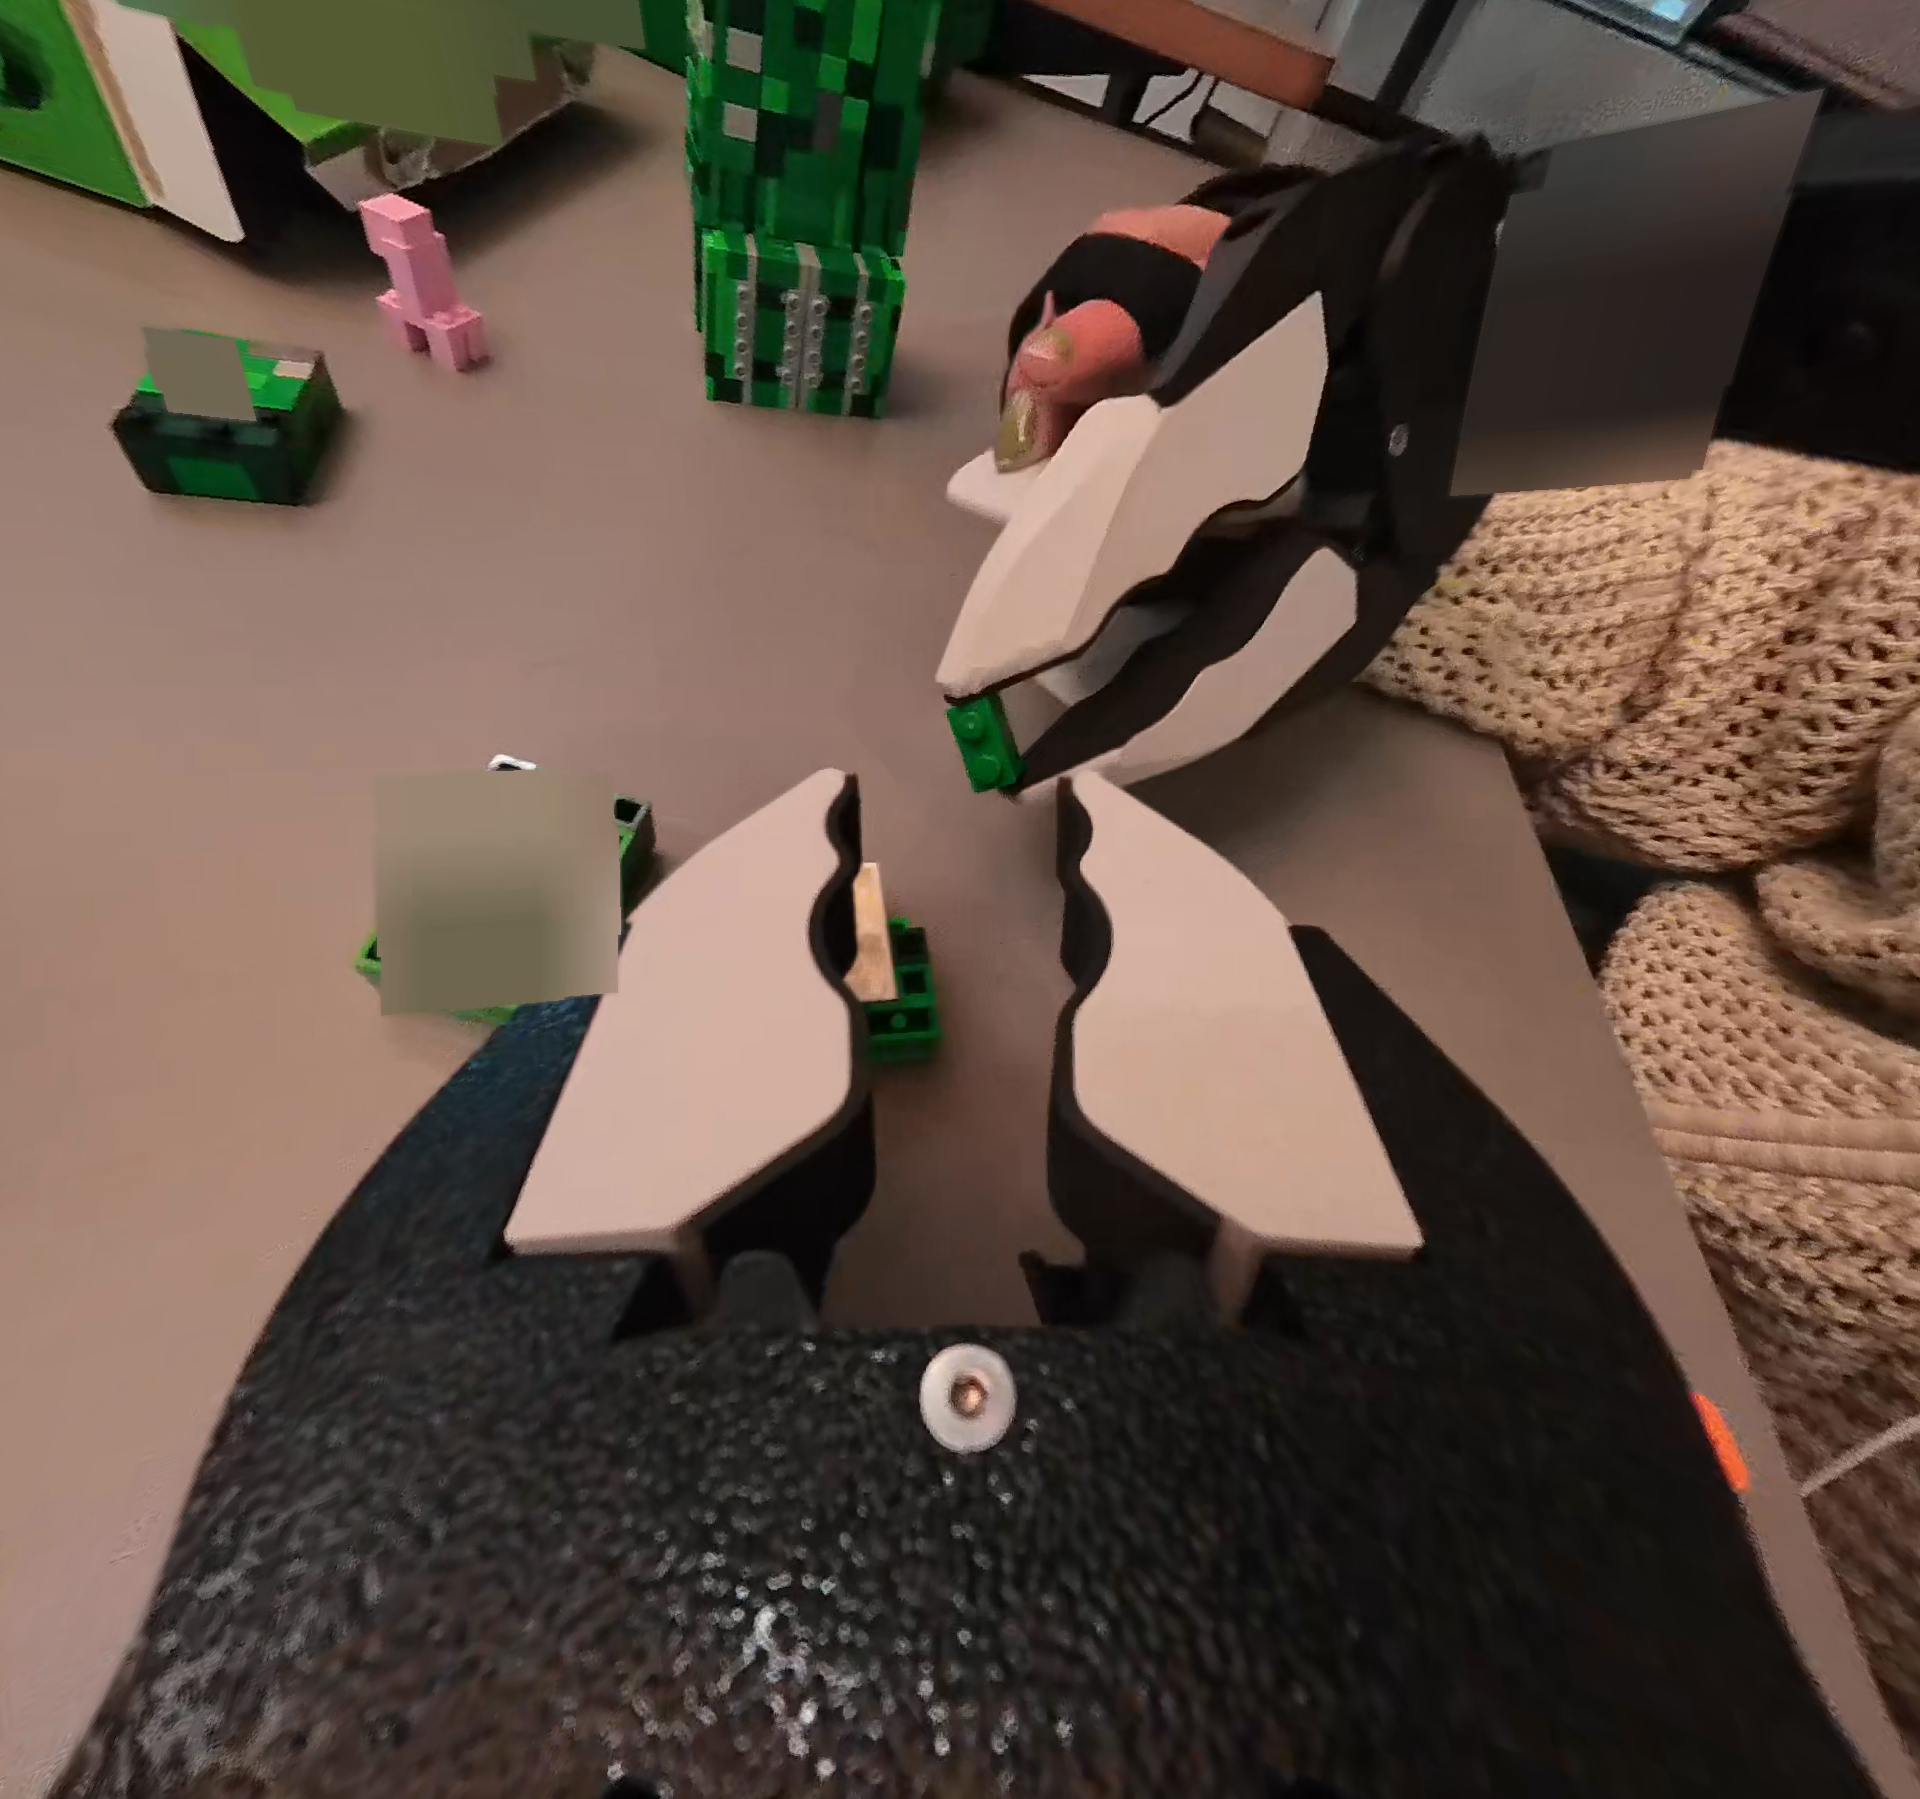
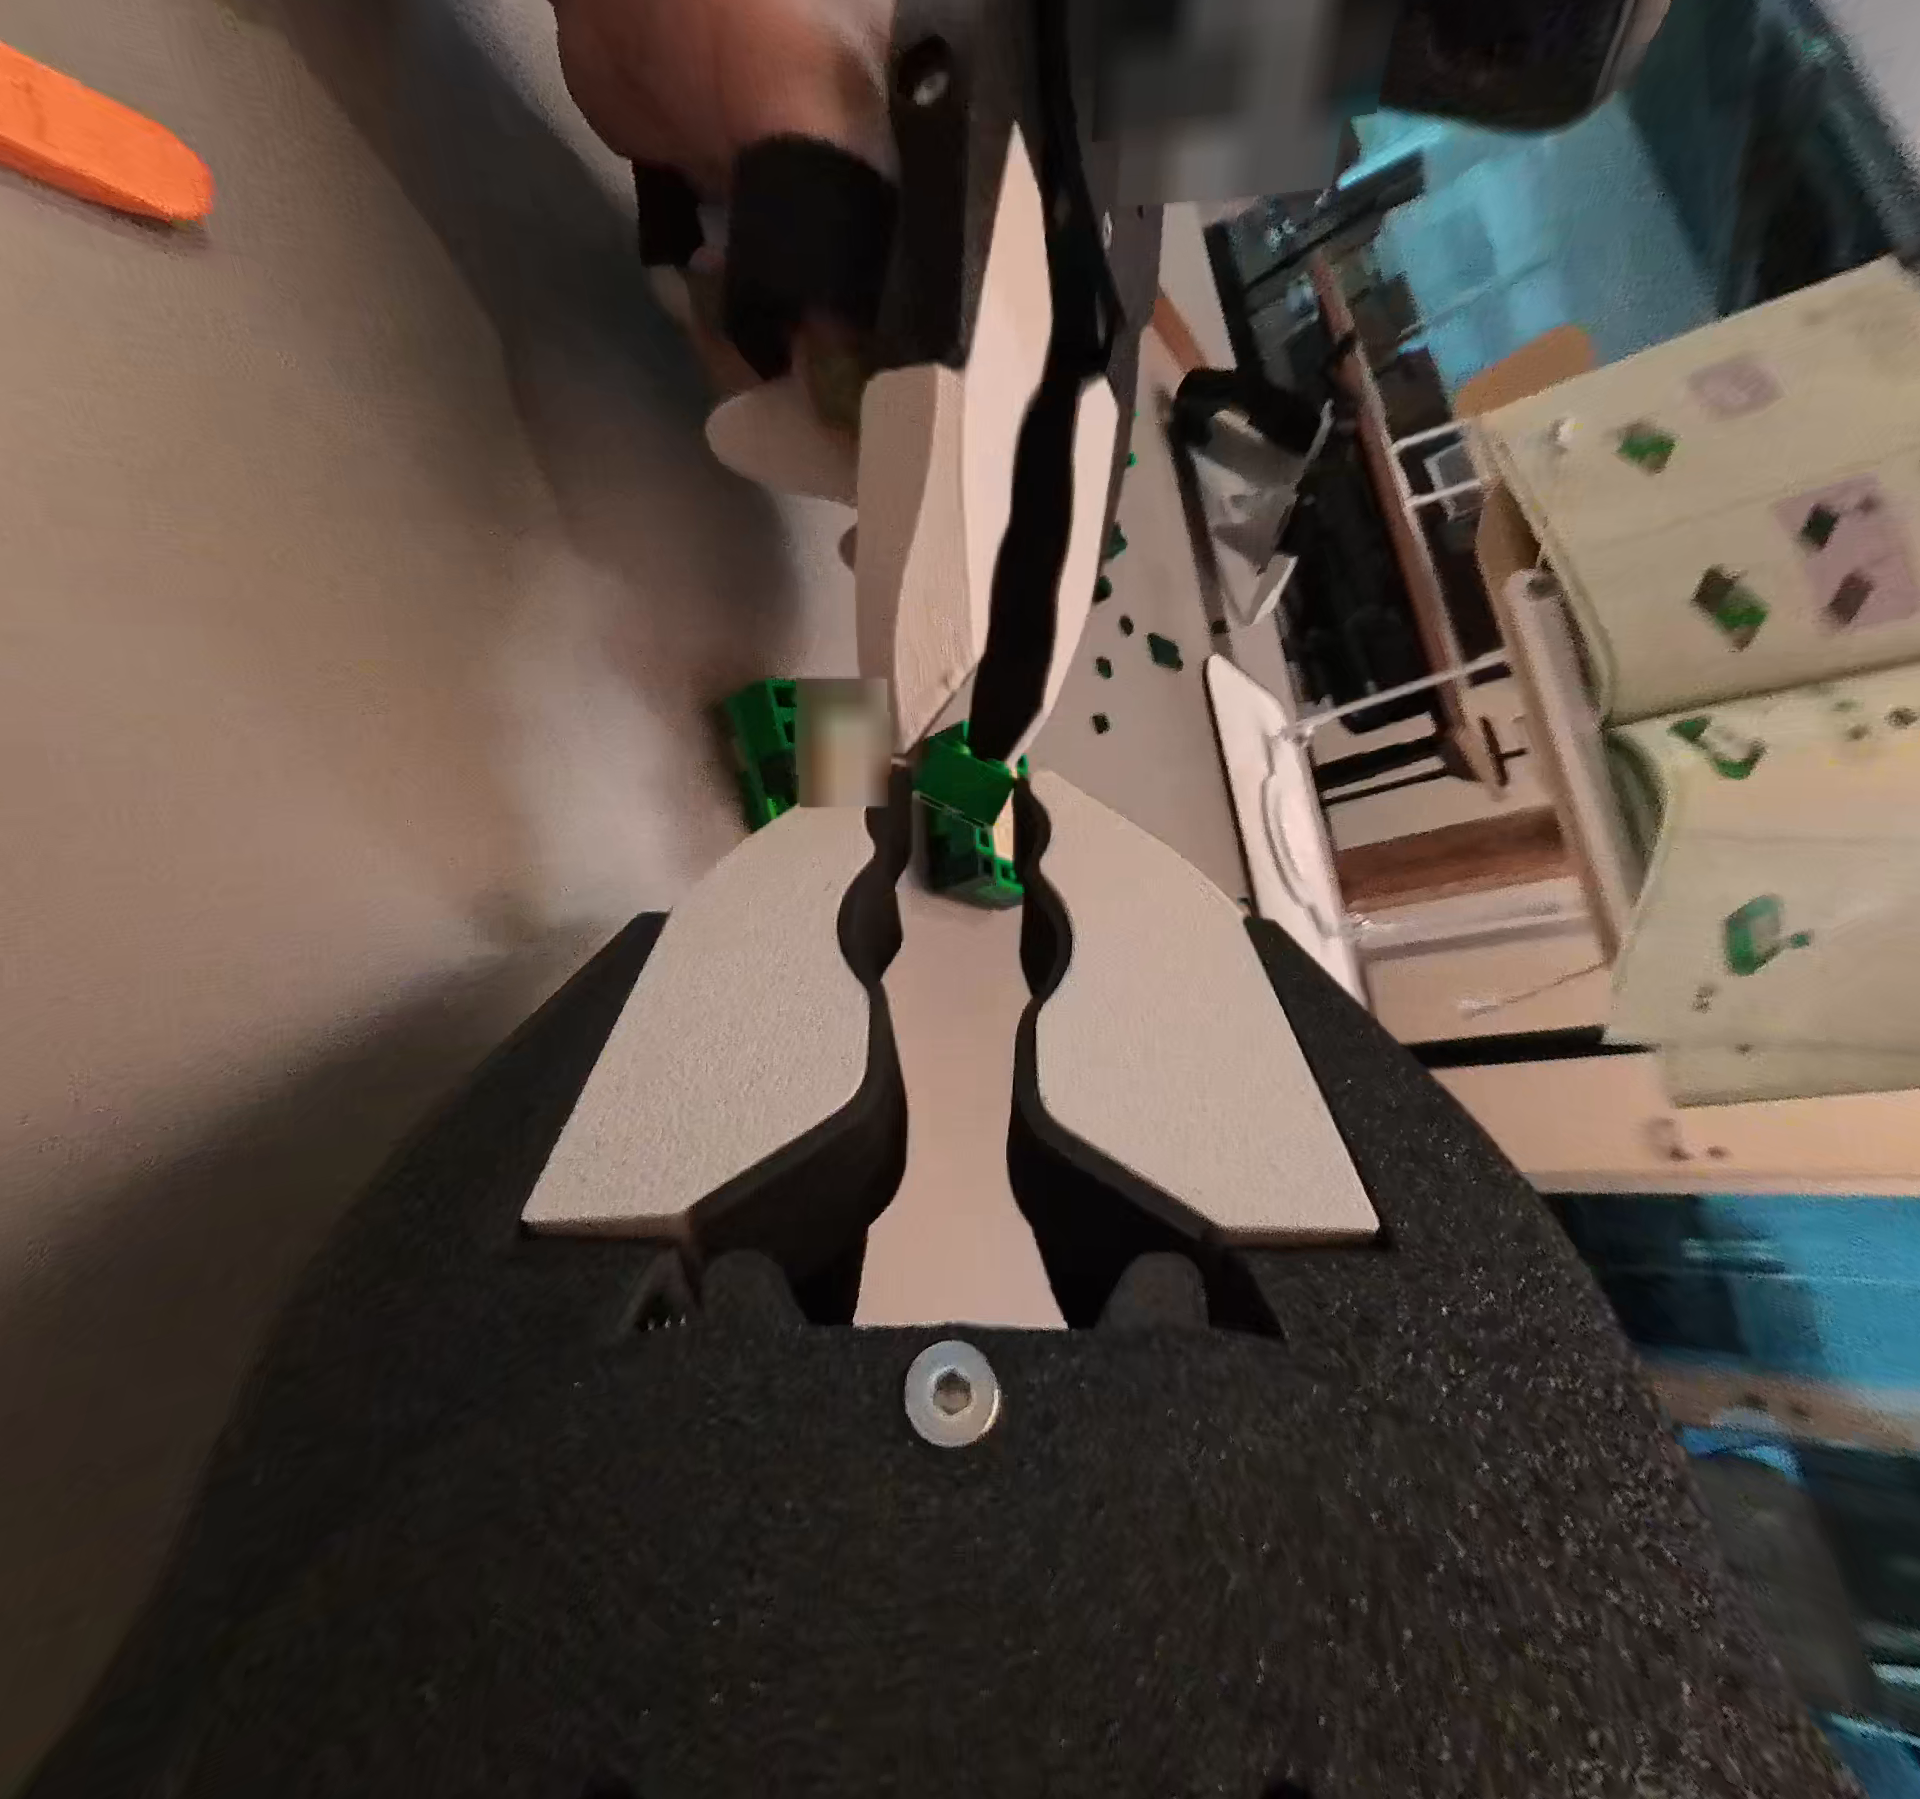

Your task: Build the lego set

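The right gripper (image 1: pixel 987 737) pinched the small green brick (image 1: pixel 977 726) by its very tips, just beyond the left gripper (image 1: pixel 961 804) – wide apart, holding nothing – so any off-centre squeeze or nudge could have popped it loose.

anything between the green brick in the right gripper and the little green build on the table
Nothing visible between them. The green brick in the right gripper hangs right by the build; the open left gripper crowds it.
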`<state>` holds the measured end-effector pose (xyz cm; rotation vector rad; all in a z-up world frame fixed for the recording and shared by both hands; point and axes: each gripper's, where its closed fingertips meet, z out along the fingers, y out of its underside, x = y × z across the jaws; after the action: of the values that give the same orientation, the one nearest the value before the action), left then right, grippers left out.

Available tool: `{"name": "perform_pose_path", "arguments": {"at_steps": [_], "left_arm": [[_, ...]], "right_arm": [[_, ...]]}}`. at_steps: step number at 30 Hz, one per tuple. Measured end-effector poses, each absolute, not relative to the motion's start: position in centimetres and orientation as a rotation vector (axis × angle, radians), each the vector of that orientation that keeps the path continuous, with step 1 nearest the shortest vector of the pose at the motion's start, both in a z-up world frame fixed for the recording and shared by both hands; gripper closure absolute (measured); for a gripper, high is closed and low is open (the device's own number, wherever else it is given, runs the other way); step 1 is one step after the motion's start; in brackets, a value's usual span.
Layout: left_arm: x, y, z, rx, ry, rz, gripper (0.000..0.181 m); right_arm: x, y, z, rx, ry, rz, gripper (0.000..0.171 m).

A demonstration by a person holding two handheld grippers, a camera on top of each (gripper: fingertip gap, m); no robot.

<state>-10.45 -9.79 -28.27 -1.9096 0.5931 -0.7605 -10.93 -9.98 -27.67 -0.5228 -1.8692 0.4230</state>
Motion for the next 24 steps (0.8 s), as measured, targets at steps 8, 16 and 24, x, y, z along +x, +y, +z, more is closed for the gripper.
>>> {"name": "perform_pose_path", "arguments": {"at_steps": [8,16,24], "left_arm": [[-10.1,-10.3,-28.7,-1.905,0.631,-0.829,0.159],[-10.1,-10.6,-28.0,-1.874,0.63,-0.866,0.174],[-10.7,-11.5,-23.0,-1.509,0.649,-0.846,0.174]], "right_arm": [[-11.1,-10.3,-28.6,-0.39,-1.898,0.233,0.153],[-11.3,-10.9,-28.0,-0.349,-1.853,0.216,0.153],[-10.5,-12.0,-23.3,-0.818,-1.678,1.214,0.143]]}}
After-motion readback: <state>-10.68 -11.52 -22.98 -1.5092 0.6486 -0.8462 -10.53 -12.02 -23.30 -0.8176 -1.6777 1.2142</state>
